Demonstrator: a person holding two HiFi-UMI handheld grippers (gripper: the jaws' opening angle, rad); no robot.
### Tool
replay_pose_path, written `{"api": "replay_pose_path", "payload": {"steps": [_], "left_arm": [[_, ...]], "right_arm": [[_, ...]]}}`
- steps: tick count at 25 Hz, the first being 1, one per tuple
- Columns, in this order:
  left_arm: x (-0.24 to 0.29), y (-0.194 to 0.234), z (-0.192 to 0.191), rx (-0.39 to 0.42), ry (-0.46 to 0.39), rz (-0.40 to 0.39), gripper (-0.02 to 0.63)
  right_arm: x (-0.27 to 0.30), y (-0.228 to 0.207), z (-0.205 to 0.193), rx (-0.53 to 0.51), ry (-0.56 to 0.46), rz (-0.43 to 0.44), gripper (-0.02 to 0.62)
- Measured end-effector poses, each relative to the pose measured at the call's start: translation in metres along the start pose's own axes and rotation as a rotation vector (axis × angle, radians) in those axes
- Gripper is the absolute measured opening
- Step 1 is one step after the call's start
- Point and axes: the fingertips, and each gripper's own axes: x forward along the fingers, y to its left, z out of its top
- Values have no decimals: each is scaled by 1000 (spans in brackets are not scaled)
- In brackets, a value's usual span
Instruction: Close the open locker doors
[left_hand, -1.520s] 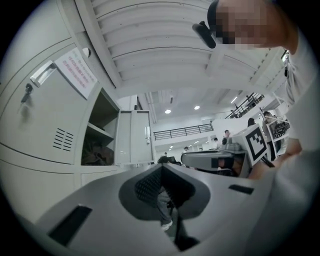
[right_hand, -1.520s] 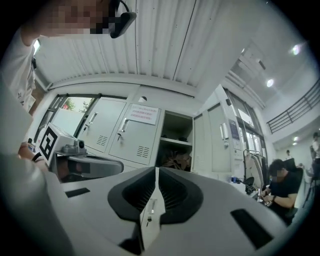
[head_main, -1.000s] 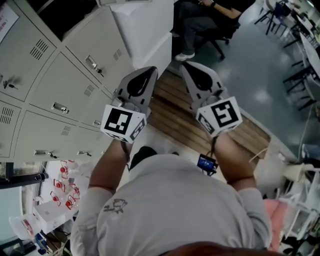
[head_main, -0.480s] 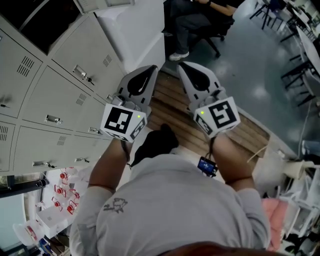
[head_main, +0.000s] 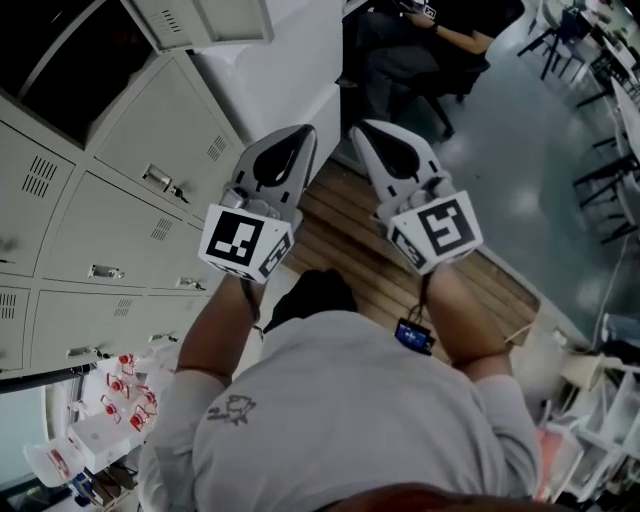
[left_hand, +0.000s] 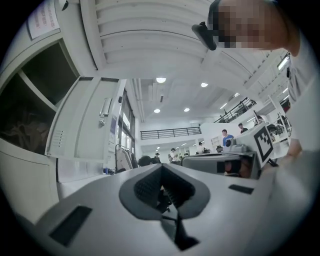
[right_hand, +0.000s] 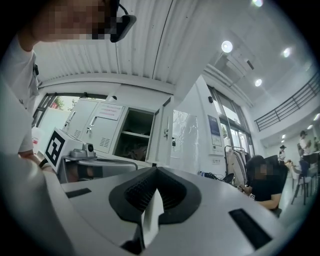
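Head view, 9 to 11 o'clock: lockers (head_main: 110, 200), lower doors shut. At 11 o'clock, a dark open compartment (head_main: 60, 70), its door (head_main: 205, 18) standing out at 12. Centre: left gripper (head_main: 298, 138) and right gripper (head_main: 368, 130) side by side above a wood strip (head_main: 340, 235), both well apart from the lockers. At 1 o'clock, a seated person (head_main: 420, 50).

Left gripper view alone: door's inner face with handle (left_hand: 105, 107) at 10 o'clock, compartment at 9 with something crumpled inside, not made out. Jaws closed tip to tip, nothing between.

Right gripper view alone: compartment at 11 o'clock with a shelf (right_hand: 135, 134) across it, door edge-on just beside. Left gripper's marker cube (right_hand: 56, 146) at 9, person at 3. Jaws closed here too, empty.
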Motion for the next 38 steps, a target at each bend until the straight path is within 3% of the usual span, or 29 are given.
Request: {"api": "replay_pose_path", "payload": {"steps": [10,17,22,38], "left_arm": [[53,99,31,28,11,109,-5],[54,154,60,28,28,219,-5],[50,171,63,19,47,292,-5],[38,188,73,40,83,551,-5]], "right_arm": [[122,-58,36,25,-49,137,0],[176,-68,67,81,-64,255,2],[201,-64,77,89,-66,346,66],[230,-63,80,134,-80,600,75]]}}
